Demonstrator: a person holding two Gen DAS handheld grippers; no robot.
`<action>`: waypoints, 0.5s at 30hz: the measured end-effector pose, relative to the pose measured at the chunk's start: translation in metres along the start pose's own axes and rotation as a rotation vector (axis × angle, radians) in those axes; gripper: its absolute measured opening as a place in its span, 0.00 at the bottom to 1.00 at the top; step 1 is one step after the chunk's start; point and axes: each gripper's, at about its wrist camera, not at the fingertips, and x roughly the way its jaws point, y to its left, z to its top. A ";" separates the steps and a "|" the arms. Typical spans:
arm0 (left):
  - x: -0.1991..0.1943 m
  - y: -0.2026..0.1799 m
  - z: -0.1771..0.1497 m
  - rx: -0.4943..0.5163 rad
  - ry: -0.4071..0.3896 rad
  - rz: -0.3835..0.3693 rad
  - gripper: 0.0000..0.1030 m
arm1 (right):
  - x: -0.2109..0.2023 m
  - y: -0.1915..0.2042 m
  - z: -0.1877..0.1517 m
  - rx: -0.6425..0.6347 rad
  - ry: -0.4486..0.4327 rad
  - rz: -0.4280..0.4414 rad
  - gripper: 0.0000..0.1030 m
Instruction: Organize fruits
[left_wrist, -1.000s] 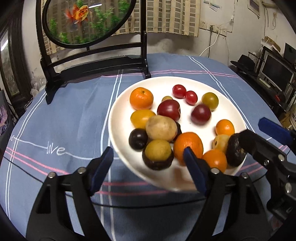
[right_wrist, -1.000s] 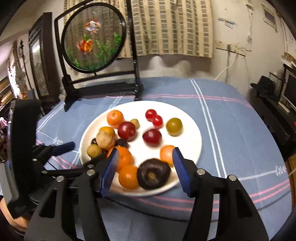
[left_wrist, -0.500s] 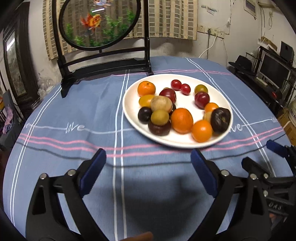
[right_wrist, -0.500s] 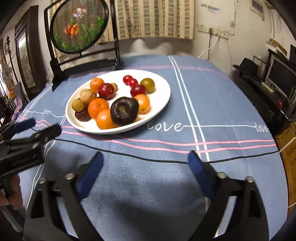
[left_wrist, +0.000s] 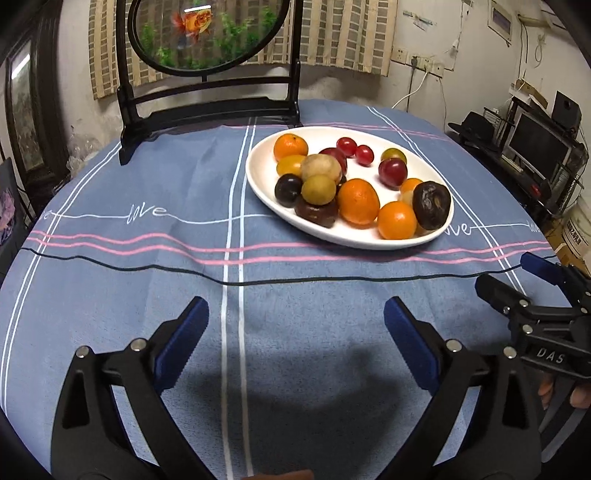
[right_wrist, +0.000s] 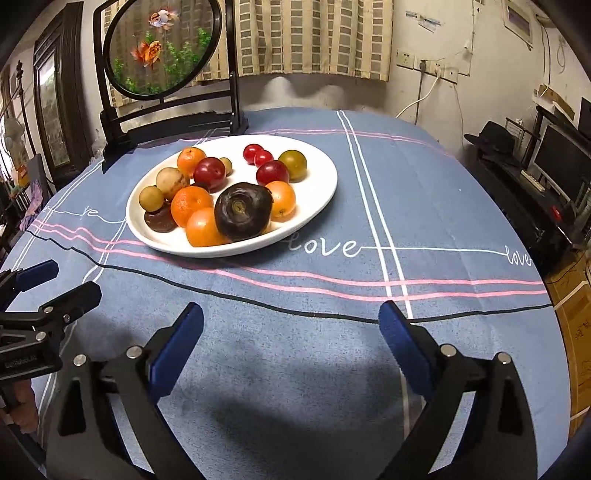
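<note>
Left wrist view: left gripper (left_wrist: 295, 325) is spread wide with its jaws opening a touch more, nothing between them, only bare blue tablecloth (left_wrist: 110, 206) underneath. Right gripper (right_wrist: 291, 325) likewise spread wide and released, nothing between the jaws, hovering over the near edge of the table. Each gripper shows in the other's view at the side, both well short of the plate. White oval plate (left_wrist: 258, 177) sits past the pink stripes toward the far side of the table, in front of the black stand with the round fish panel (left_wrist: 207, 33). All fruit is on the plate: dark wrinkled fruit (right_wrist: 242, 212) at the near edge leaning on two oranges (right_wrist: 190, 205), red plums (right_wrist: 209, 173) and cherry tomatoes (right_wrist: 258, 154) further back, a green-brown fruit (right_wrist: 293, 164) at the far right edge, brown round ones (right_wrist: 171, 181) on the left edge.
</note>
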 end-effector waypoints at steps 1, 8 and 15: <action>0.000 0.000 0.000 0.002 -0.003 0.006 0.95 | -0.001 0.000 0.000 -0.001 -0.004 0.000 0.93; 0.002 0.000 -0.001 0.005 0.020 0.016 0.95 | -0.006 0.003 0.000 -0.011 -0.017 0.009 0.93; 0.003 0.002 -0.001 -0.003 0.028 0.041 0.96 | -0.008 0.004 -0.001 -0.015 -0.017 0.009 0.93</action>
